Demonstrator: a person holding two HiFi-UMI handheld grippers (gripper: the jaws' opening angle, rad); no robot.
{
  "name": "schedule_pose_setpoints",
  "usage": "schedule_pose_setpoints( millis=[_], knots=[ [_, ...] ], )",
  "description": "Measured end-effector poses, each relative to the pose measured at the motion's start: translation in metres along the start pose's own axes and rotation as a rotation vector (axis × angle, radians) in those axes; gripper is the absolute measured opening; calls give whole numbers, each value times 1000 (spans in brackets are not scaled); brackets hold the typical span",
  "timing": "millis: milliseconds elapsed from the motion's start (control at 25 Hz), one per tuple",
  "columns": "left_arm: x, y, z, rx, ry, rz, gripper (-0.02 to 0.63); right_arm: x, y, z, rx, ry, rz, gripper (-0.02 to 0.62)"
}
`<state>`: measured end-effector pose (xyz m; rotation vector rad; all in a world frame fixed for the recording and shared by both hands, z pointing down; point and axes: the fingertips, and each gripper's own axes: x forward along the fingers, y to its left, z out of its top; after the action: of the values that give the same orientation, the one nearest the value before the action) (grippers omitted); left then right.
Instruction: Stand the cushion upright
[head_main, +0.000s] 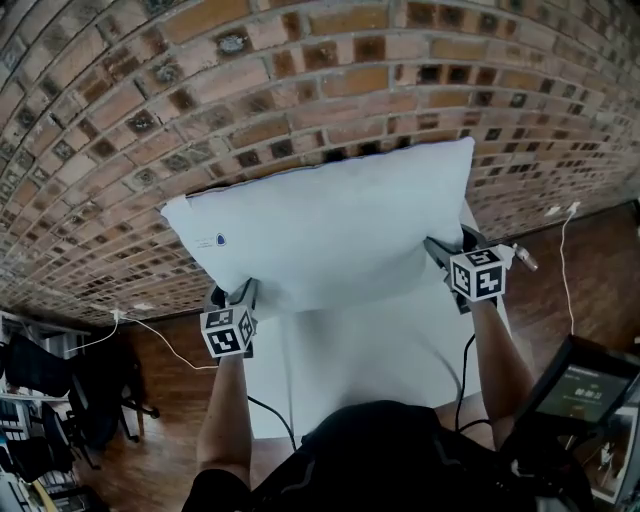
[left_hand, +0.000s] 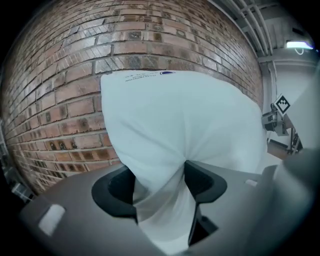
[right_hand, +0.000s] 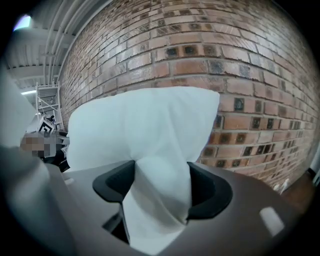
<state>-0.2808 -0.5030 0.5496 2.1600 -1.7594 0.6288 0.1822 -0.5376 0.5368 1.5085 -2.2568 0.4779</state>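
The white cushion (head_main: 330, 225) stands upright, plump, with its lower corners bunched. The left gripper (head_main: 233, 294) and right gripper (head_main: 446, 252) each pinch one corner, jaws half apart.

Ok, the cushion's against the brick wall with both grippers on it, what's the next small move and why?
Probably open both jaws fully and ease back. The cushion already stands on edge against the brick wall, yet the left gripper and right gripper each pinch bunched fabric; a gentle release should show whether it stays up.
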Motion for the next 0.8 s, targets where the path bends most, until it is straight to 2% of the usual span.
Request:
schedule_pose_setpoints(
  millis=[120,240,320,440,480,560,720,800],
  knots=[
    [-14,3,-1,-39,6,-46,310,-19,-5,-6,15,3,-14,362],
    [-30,8,-2,-19,10,-33,325,-39,-1,-4,23,-16,-40,376],
    [-39,5,0,-11,-2,-20,324,-55,5,0,54,-54,-60,374],
    [-52,-3,2,-46,-53,-12,318,-73,16,3,94,-102,-63,374],
    [-56,-7,1,-60,-65,-13,319,-76,20,3,99,-106,-62,374],
    [-64,-18,0,-68,-82,-27,273,-82,28,2,115,-110,-53,374],
    [-72,-46,2,-50,-97,-83,270,-88,42,0,172,-124,-37,374],
    [-71,-51,5,-61,-99,-74,272,-83,47,-2,169,-112,-45,374]
  ],
)
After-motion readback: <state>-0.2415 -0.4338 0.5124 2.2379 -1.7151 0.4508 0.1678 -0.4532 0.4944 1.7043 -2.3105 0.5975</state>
